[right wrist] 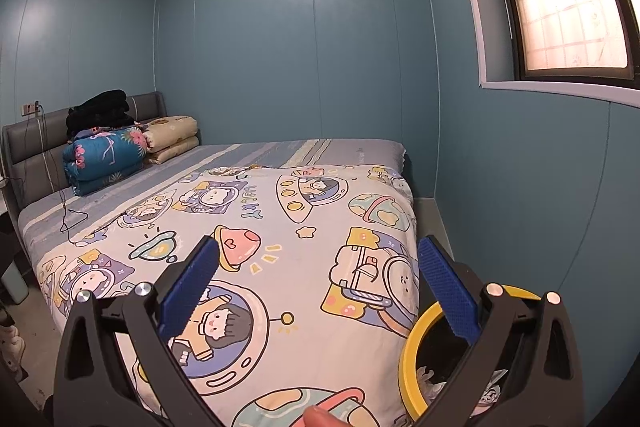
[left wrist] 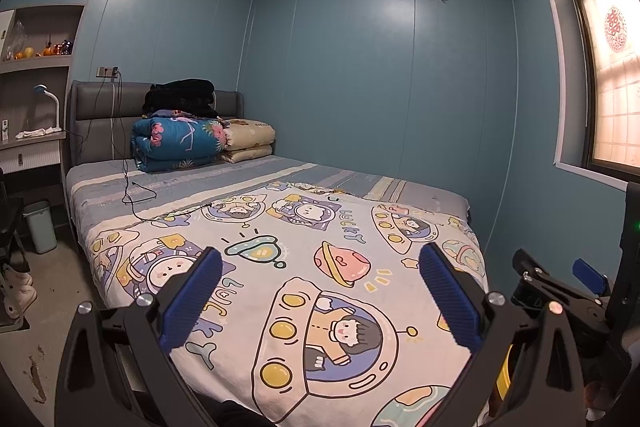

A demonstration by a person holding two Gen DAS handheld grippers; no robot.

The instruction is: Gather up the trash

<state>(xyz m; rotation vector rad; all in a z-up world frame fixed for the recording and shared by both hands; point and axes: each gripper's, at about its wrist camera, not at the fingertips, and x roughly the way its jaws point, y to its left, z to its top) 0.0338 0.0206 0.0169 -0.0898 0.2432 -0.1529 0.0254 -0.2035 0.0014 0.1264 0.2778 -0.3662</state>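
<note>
Bed (left wrist: 168,183): fills mid-frame in both views; striped grey-blue sheet, padded grey headboard.
Quilt (left wrist: 320,291): soft cotton, cartoon spaceship print, spread flat under my claws.
Folded bedding (left wrist: 180,143): rolled floral bundle, centre left.
Yellow-rimmed bin (right wrist: 412,343): round plastic hoop, lower right of right view, crumpled trash (right wrist: 430,379) inside.
My left gripper (left wrist: 320,299): ribbed blue pads apart, empty.
My right gripper (right wrist: 318,291): pads apart, empty.
</note>
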